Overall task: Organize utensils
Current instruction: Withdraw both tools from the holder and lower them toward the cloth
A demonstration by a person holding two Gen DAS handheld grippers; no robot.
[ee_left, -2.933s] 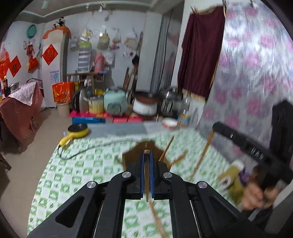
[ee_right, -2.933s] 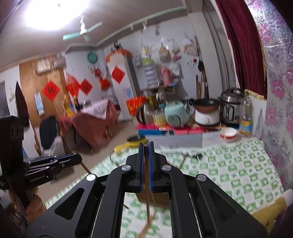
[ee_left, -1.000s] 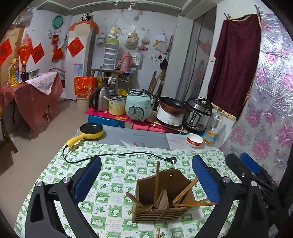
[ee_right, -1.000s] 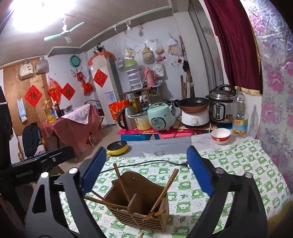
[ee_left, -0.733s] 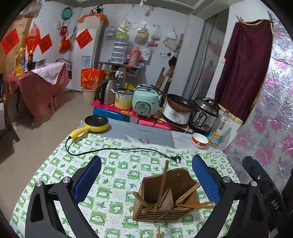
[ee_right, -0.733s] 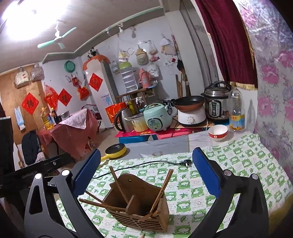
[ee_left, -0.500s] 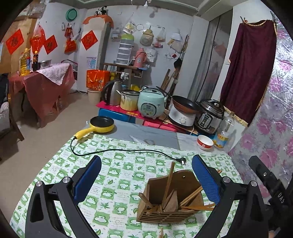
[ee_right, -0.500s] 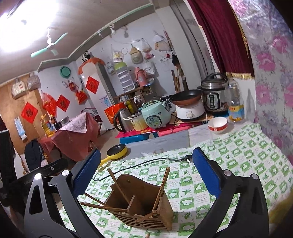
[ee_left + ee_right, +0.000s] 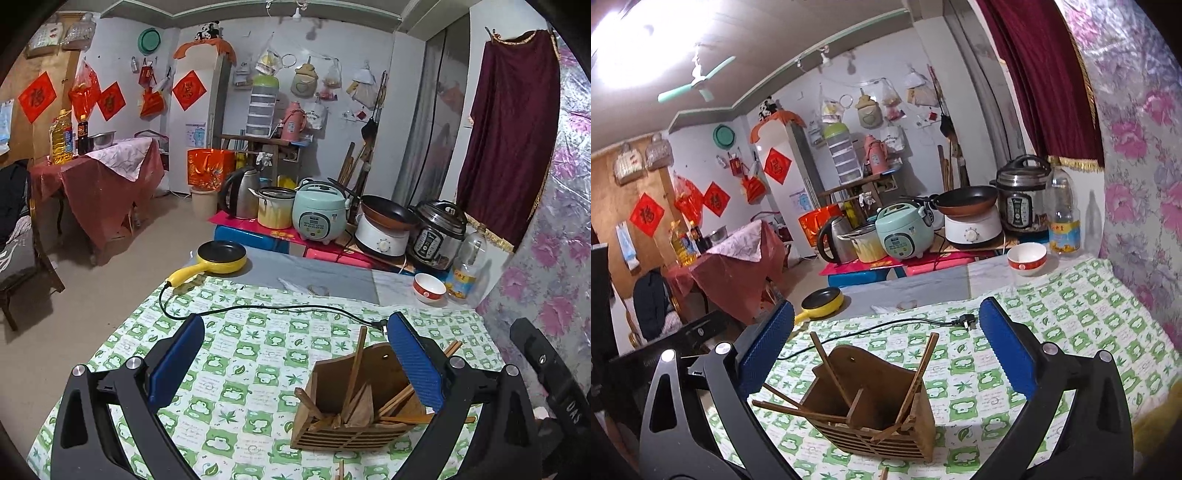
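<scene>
Wooden holder (image 9: 871, 410) sits on the checked worktop (image 9: 1052, 332), chopsticks (image 9: 354, 369) splayed inside; both our grippers, left (image 9: 295, 363) and right (image 9: 884, 350), hover wide open, empty; we should gather stray sticks parallel.

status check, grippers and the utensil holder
Left gripper open, empty. Right gripper open, empty. Wooden holder upright on tablecloth, chopsticks inside. Power cord behind it.

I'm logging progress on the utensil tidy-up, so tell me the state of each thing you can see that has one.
left hand-held gripper: open, empty
right hand-held gripper: open, empty
wooden holder: upright on the tablecloth
chopsticks: in the holder, leaning at mixed angles
power plug: unplugged, lying on the tablecloth
red-rimmed bowl: upright
</scene>
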